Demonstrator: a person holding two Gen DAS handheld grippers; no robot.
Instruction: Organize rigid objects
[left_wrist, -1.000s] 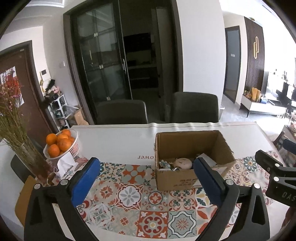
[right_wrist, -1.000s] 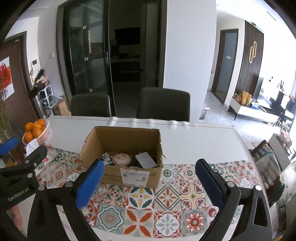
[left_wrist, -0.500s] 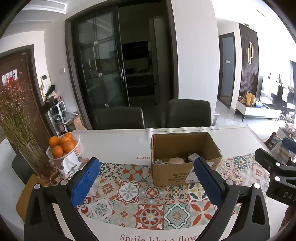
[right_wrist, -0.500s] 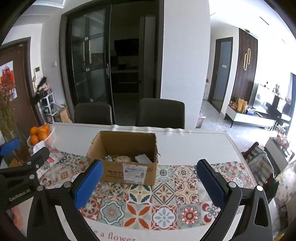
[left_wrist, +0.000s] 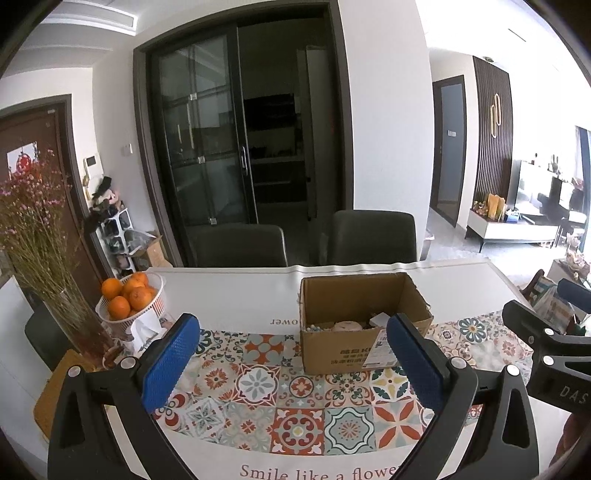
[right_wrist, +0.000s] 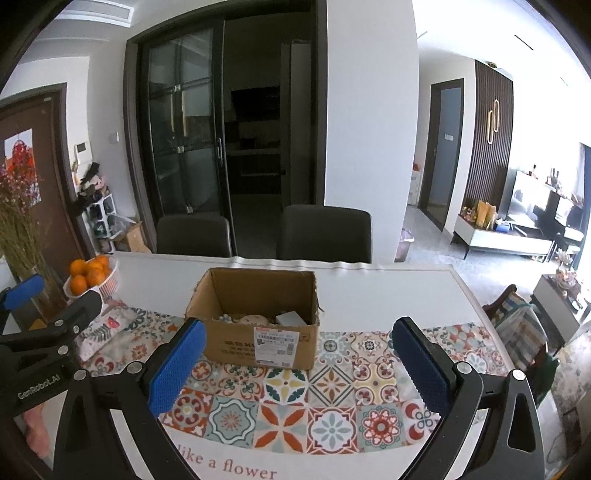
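Observation:
An open cardboard box (left_wrist: 347, 350) (right_wrist: 258, 341) stands on the patterned tablecloth (left_wrist: 280, 398) (right_wrist: 314, 398). Inside it lie several small objects, among them a round beige piece (left_wrist: 347, 325) (right_wrist: 251, 318) and a grey flat box (right_wrist: 290, 316). My left gripper (left_wrist: 291, 354) is open and empty, held above the near table edge, short of the box. My right gripper (right_wrist: 297, 358) is open and empty too, with the box ahead and slightly left. Each gripper shows at the side of the other view.
A white basket of oranges (left_wrist: 129, 299) (right_wrist: 90, 277), a tissue pack (left_wrist: 142, 330) and a vase of dried flowers (left_wrist: 44, 266) stand at the left. Two dark chairs (left_wrist: 240, 245) (right_wrist: 325, 232) sit behind the table. A striped bag (right_wrist: 521, 332) lies off the right edge.
Both grippers have pulled back and up from the box, which now looks smaller and farther. The printed text at the cloth's near edge has come into view. Both stay open.

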